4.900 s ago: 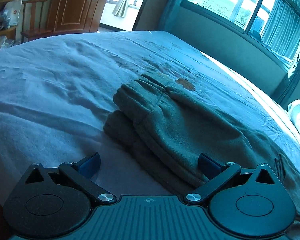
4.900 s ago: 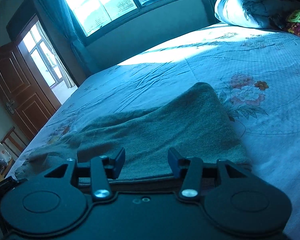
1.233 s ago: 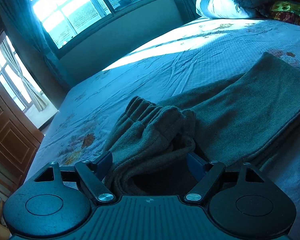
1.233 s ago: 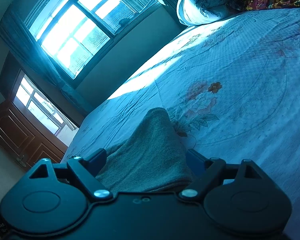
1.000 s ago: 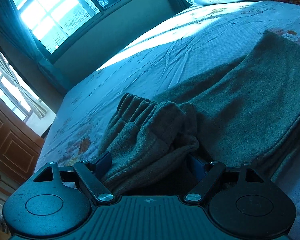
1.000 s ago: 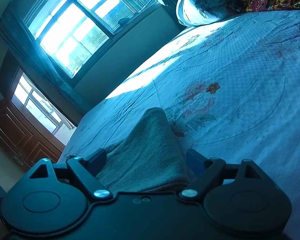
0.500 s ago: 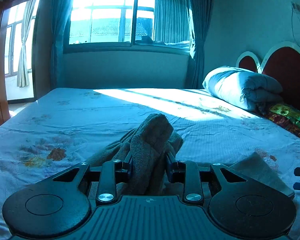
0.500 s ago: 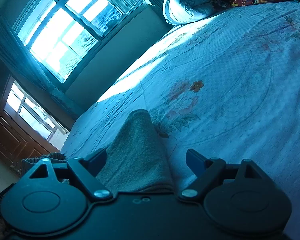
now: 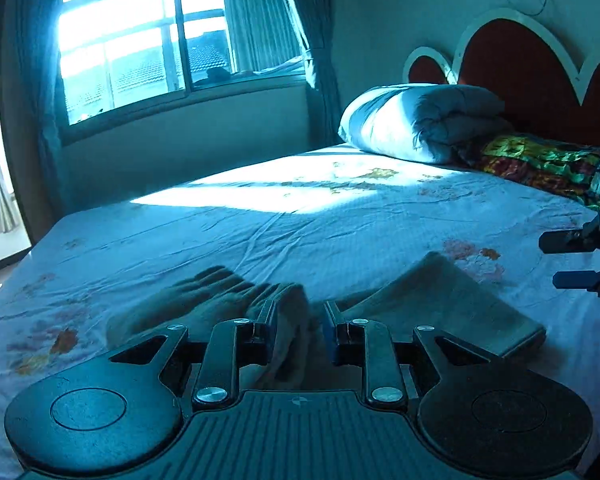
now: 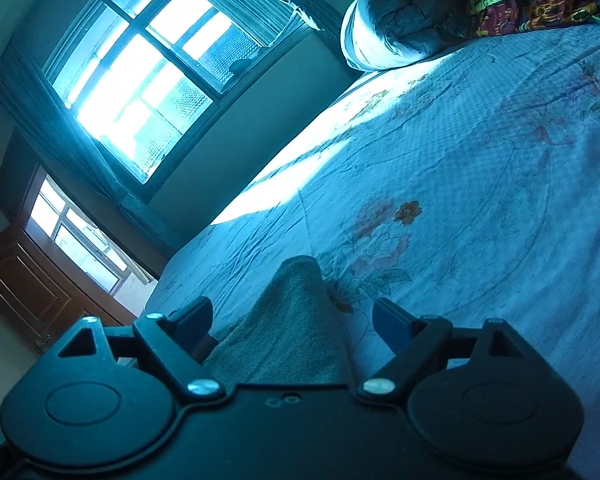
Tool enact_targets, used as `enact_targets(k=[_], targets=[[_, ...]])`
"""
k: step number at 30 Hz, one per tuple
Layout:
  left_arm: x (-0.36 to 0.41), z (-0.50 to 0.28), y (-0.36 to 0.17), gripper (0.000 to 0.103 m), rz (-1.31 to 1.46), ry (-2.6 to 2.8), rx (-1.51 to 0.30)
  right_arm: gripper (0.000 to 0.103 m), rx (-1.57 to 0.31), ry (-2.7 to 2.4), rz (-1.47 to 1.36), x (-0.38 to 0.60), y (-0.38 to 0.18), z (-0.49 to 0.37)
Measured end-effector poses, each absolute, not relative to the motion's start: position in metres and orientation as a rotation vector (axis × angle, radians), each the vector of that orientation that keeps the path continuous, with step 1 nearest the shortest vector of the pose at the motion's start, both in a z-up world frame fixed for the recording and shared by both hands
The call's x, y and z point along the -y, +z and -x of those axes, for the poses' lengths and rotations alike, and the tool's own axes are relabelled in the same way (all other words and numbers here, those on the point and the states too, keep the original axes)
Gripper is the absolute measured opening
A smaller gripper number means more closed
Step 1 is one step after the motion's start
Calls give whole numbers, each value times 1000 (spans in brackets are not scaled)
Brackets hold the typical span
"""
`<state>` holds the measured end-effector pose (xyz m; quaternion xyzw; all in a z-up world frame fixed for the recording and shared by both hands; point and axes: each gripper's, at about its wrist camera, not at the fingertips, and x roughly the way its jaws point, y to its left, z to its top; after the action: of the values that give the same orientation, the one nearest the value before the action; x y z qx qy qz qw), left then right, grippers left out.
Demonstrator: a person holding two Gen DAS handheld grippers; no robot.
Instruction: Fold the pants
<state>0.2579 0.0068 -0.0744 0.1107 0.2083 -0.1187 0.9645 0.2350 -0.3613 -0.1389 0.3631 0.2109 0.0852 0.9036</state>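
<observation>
Your left gripper [image 9: 299,330]: jaws nearly closed, pinching bunched end of pants [image 9: 440,304]. Pants lie on bed [image 9: 340,232], long axis toward 2 o'clock. Your right gripper [image 10: 292,318]: jaws wide, empty, straddling far end. Left hand nearer fold.

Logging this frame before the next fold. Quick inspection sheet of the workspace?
Surface: bed sheet, floral print, creased, sunlit strip.
Job's things: green pants on the sheet, cuff end bunched.
Clutter: rolled duvet and colourful pillow at the headboard.
Grippers: left hand-held gripper shut on the pants' bunched end; right hand-held gripper open, pants corner between its jaws, pads not pressing.
Cables: one thin cord on the wall above the headboard.
Surroundings: window, curtains, wooden door.
</observation>
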Motion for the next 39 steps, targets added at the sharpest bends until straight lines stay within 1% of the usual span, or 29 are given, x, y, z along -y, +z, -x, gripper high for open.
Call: enact_targets(k=[2, 3, 4, 5, 8, 11, 13, 15, 17, 20, 21, 22, 25, 29, 31, 34, 39], targets=[[-35, -239, -89, 26, -251, -137, -463, 81, -461, 222, -749, 347, -140, -242], [-47, -232, -94, 30, -232, -115, -483, 81, -468, 241, -741, 340, -140, -244], [-59, -227, -100, 41, -197, -97, -503, 81, -475, 258, -736, 333, -140, -246], [-66, -222, -105, 43, -183, -78, -515, 80, -484, 271, -738, 327, -141, -248], [-68, -216, -116, 43, -166, -75, -531, 80, -508, 290, -729, 315, -142, -250], [-57, -228, -127, 43, -153, -88, -575, 80, -511, 286, -709, 310, -139, -247], [-55, -233, -130, 45, -139, -87, -570, 80, -512, 280, -706, 310, -136, -245], [-57, -235, -131, 46, -136, -33, -559, 80, -517, 292, -731, 309, -134, -247], [-64, -234, -132, 46, -106, -15, -557, 80, -529, 328, -757, 300, -130, -257], [-72, -229, -137, 46, -91, 23, -568, 76, -554, 403, -805, 274, -127, -281], [-77, -227, -140, 47, -76, 51, -575, 74, -573, 414, -822, 266, -128, -289], [-84, -226, -143, 51, -45, 77, -581, 73, -588, 411, -823, 257, -128, -295], [-101, -225, -150, 57, 73, 96, -600, 72, -593, 413, -781, 241, -129, -294], [-97, -229, -152, 57, 67, 104, -586, 72, -628, 413, -730, 238, -139, -286], [-98, -232, -154, 57, 107, 109, -585, 72, -640, 403, -751, 240, -142, -287], [-111, -231, -156, 57, 248, 113, -578, 72, -631, 395, -774, 238, -137, -293], [-118, -229, -161, 57, 305, 98, -571, 70, -643, 405, -823, 227, -136, -312]])
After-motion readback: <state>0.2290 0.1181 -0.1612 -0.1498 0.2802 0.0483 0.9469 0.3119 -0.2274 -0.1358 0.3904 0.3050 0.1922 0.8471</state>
